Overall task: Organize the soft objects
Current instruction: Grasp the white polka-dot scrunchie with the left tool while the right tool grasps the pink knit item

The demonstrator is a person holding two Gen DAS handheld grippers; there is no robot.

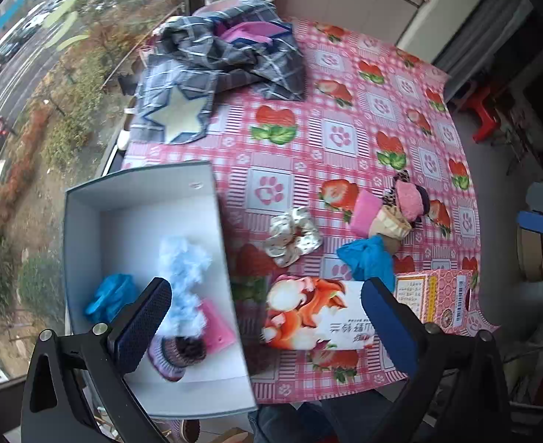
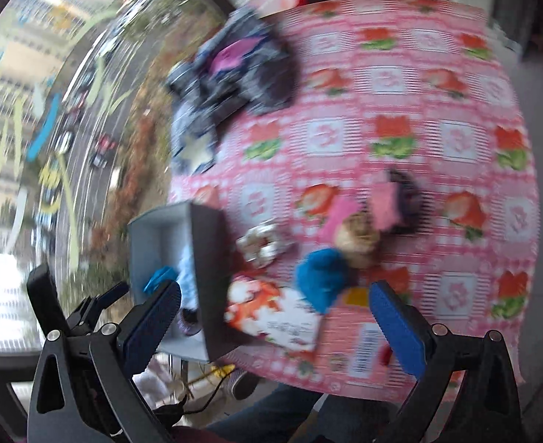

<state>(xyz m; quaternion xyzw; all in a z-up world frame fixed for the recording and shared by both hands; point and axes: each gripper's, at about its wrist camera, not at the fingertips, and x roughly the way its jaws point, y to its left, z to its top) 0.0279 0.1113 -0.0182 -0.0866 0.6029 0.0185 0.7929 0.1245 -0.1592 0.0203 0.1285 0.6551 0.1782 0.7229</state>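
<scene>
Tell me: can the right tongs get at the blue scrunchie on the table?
Probably yes: the right tongs are open and empty, and the blue scrunchie lies uncovered, though the cream one touches it.

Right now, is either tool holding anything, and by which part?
Nothing is held. The left tool and the right tool both stand wide open above the table, with nothing between their pads.

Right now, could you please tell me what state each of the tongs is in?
Left tongs: open wide, holding nothing.
Right tongs: open wide, holding nothing.
</scene>
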